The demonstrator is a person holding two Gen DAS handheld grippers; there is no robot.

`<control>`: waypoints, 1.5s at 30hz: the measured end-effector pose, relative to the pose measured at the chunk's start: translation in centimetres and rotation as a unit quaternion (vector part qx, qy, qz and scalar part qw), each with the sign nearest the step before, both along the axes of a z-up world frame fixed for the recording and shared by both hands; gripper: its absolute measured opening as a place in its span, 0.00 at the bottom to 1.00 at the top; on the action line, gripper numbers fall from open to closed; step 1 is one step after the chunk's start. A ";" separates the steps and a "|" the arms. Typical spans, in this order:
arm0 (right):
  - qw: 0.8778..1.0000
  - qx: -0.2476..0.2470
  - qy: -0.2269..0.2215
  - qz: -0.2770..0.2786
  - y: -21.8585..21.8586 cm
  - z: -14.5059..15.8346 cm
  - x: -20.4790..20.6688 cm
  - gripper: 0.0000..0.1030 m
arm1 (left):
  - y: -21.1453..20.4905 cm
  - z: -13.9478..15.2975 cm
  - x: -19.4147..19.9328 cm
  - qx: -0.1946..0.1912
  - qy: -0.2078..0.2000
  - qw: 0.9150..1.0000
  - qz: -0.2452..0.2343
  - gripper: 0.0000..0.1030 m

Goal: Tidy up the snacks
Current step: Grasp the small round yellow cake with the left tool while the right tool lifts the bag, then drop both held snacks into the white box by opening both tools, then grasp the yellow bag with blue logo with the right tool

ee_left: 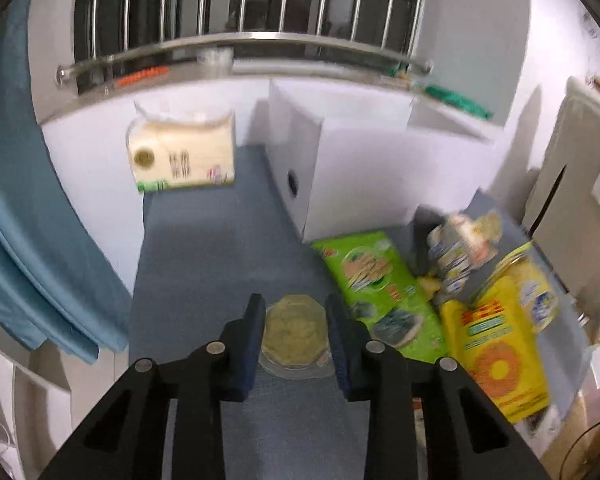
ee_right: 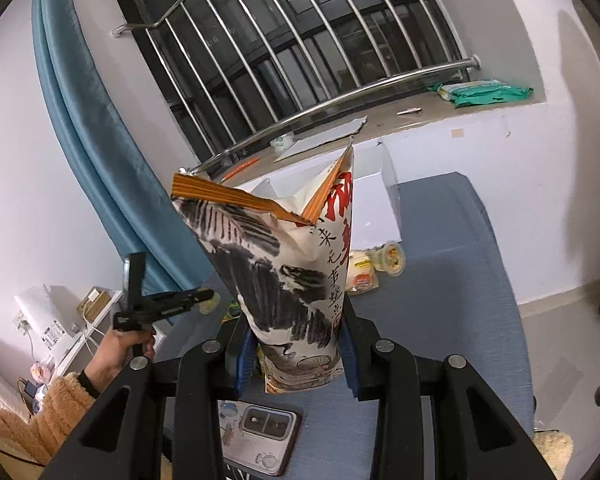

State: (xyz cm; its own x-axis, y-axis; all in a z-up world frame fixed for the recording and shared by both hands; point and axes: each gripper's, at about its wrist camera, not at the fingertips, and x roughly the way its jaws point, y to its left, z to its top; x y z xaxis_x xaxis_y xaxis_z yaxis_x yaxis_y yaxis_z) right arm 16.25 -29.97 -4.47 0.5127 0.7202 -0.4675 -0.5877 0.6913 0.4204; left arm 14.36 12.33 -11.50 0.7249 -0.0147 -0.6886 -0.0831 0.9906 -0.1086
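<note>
left gripper jaws flanking round wrapped pastry, contact unclear — centre before lifting | right gripper clamping ink-print snack bag — keeping upright

Both grippers are matte black with round silver screws and blue-padded fingers; the left hand wears a fluffy tan sleeve and dark wristband

Ink-brushed black-and-white snack bag, orange-striped top
</note>
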 end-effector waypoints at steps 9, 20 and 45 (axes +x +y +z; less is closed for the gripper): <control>1.000 -0.010 -0.012 0.024 4.0 1.8 3.2 0.38 | -2.6 8.7 0.8 -0.027 -0.106 0.993 -0.041 0.33; 0.997 -0.072 -0.026 -0.026 11.9 7.6 18.1 0.38 | -3.6 13.1 14.2 0.005 -0.097 0.994 -0.048 0.33; 0.986 -0.151 -0.012 -0.063 15.0 7.0 22.7 1.00 | -3.6 13.4 12.7 0.011 -0.090 0.996 -0.013 1.00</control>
State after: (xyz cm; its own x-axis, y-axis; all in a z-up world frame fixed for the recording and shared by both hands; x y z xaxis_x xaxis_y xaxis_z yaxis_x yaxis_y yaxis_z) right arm 38.93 -14.98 2.49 0.6038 0.4792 -0.6370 -0.4959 0.8515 0.1704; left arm 27.03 8.73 1.91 0.8364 -0.0219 -0.5477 -0.0382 0.9945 -0.0980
